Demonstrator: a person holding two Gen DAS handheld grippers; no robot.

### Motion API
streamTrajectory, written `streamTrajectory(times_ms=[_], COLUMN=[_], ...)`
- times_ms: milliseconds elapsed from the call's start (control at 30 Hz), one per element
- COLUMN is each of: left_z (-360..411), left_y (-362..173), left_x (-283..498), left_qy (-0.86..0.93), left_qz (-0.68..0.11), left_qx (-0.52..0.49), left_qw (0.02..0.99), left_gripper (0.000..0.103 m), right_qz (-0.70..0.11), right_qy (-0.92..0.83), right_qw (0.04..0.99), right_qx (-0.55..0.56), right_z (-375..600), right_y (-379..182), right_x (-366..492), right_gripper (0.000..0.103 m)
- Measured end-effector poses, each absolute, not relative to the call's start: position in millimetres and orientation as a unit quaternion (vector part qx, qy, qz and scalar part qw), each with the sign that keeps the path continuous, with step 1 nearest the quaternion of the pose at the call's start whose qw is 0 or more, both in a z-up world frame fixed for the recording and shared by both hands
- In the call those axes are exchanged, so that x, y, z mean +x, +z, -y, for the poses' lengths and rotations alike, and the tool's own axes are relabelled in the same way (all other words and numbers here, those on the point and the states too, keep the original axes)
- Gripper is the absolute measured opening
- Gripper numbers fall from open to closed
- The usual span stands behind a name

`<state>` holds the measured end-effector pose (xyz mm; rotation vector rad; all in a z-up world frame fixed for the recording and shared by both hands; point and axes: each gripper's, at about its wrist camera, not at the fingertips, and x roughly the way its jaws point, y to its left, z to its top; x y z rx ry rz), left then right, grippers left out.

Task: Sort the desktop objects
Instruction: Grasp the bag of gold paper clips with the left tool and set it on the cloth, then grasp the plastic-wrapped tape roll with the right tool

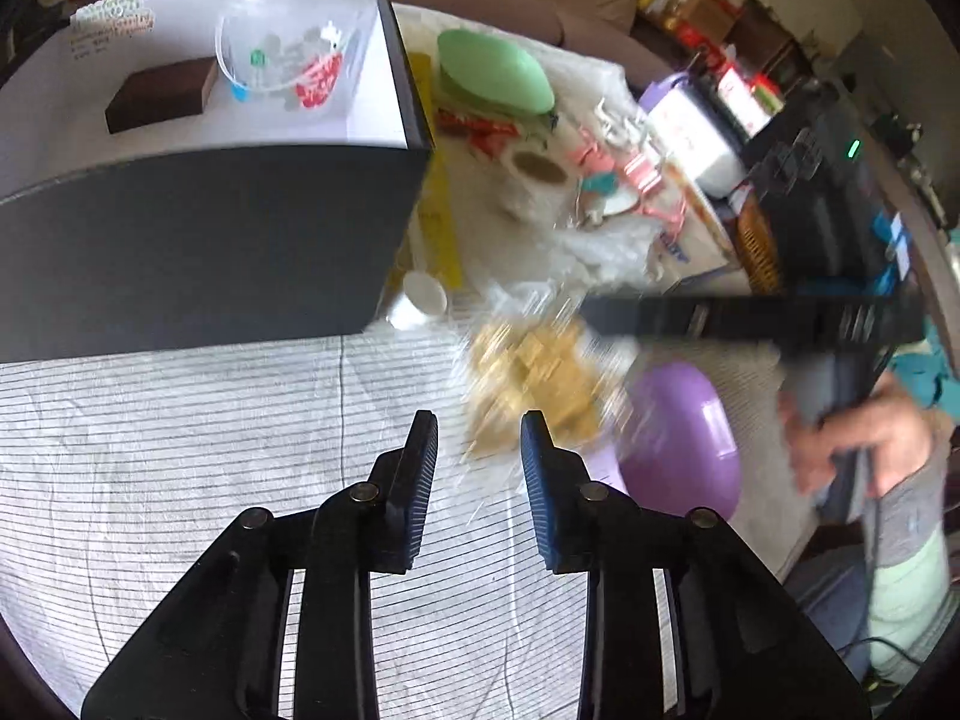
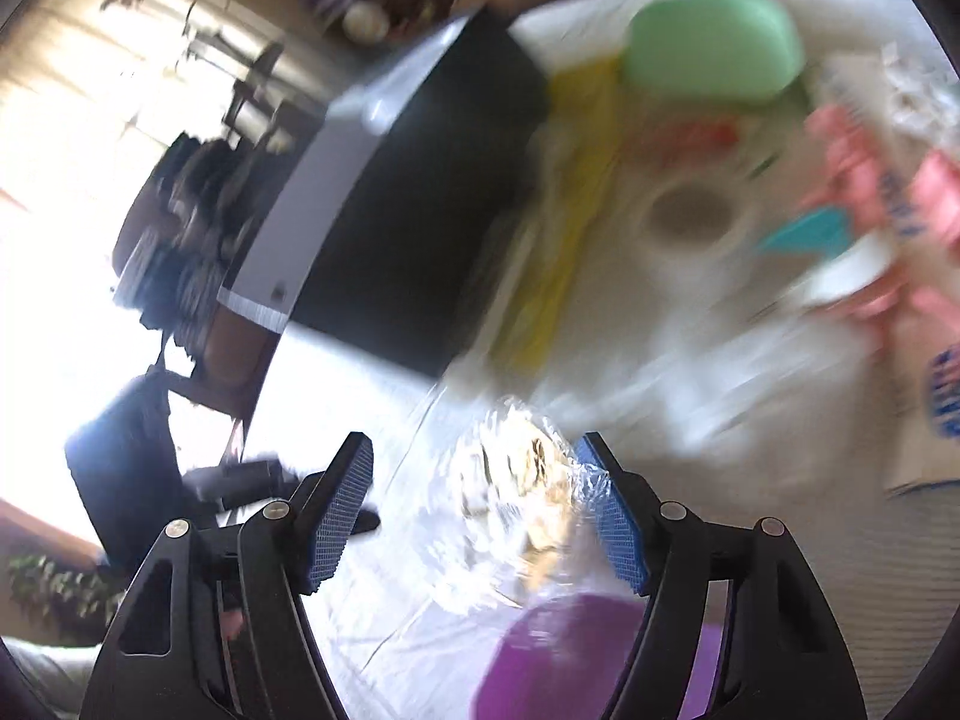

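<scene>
A clear plastic bag of pale yellow pieces (image 1: pixel 528 378) hangs just past my left gripper (image 1: pixel 479 420). Its thin film runs down between the two narrow-set pads, which look shut on it. In the right wrist view the same bag (image 2: pixel 528 492) sits between the wide-apart fingers of my right gripper (image 2: pixel 475 441), and only the right-hand pad is near the crinkled film. That right gripper shows as a blurred black bar (image 1: pixel 720 318) above a purple oval case (image 1: pixel 684 438), held by a hand (image 1: pixel 864 426). The purple case (image 2: pixel 558 654) lies right under the right gripper.
An open black box (image 1: pixel 198 240) at the left holds a clear printed bucket (image 1: pixel 288 42) and a brown block (image 1: pixel 162 93). Beyond it lie a yellow ruler (image 1: pixel 441 210), a green case (image 1: pixel 492 72), a tape roll (image 1: pixel 537 177), pink clips (image 1: pixel 642 174) and a white cap (image 1: pixel 423 294). Striped cloth (image 1: pixel 180 450) covers the desk.
</scene>
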<state>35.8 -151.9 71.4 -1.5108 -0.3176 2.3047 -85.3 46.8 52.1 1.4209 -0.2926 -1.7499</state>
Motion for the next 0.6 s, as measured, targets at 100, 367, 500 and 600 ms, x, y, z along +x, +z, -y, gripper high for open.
streamTrajectory(times_ms=[100, 367, 500, 600], left_z=[147.3, 129.0, 130.3, 133.0], left_y=[73.6, 71.3, 70.9, 77.2], left_x=[34.3, 32.0, 29.4, 25.7], left_qy=[0.817, 0.829, 0.829, 0.836], left_qz=[0.104, 0.043, 0.056, 0.073], left_qx=[-0.533, -0.533, -0.534, -0.522], left_qw=[0.191, 0.162, 0.156, 0.154], left_gripper=[0.028, 0.056, 0.086, 0.103], right_qz=[0.133, 0.108, 0.063, 0.022], right_qy=[-0.673, -0.731, -0.79, -0.829], right_qw=[0.442, 0.405, 0.358, 0.318], right_qx=[0.578, 0.539, 0.493, 0.459], right_z=[-33.3, -56.3, -71.9, -80.3], right_y=[38.9, 64.9, 88.8, 103.5], right_x=[-77.1, -85.9, -86.2, -91.9], right_gripper=[0.073, 0.073, 0.075, 0.085])
